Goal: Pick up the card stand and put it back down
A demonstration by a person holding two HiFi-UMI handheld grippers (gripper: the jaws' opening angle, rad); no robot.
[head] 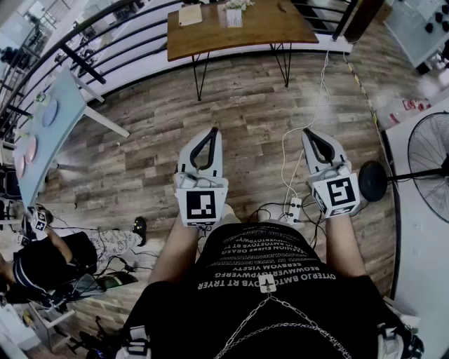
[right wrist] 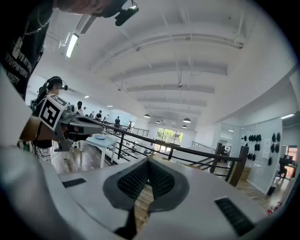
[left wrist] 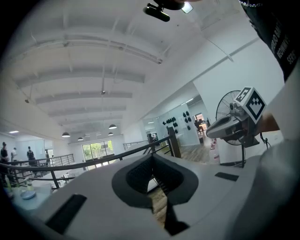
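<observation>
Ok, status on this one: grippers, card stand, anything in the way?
Left gripper shut, empty. Right gripper shut, empty. Card stand not made out; wooden table stands ahead, apart from both.

- The left gripper [head: 212,131] and right gripper [head: 307,132]: white, with black-and-white square markers.
- Their fingers [right wrist: 133,180]: dark grey, ribbed.
- The floor [head: 245,105]: grey-brown wood planks.
- The counter [head: 210,35]: brown top, black legs.
- The shirt [head: 309,294]: black, white lettering.

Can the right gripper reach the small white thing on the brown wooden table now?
Probably not yet: the shut right gripper is far from the small white thing on the brown wooden table, with wooden floor between. Nothing blocks it.
</observation>
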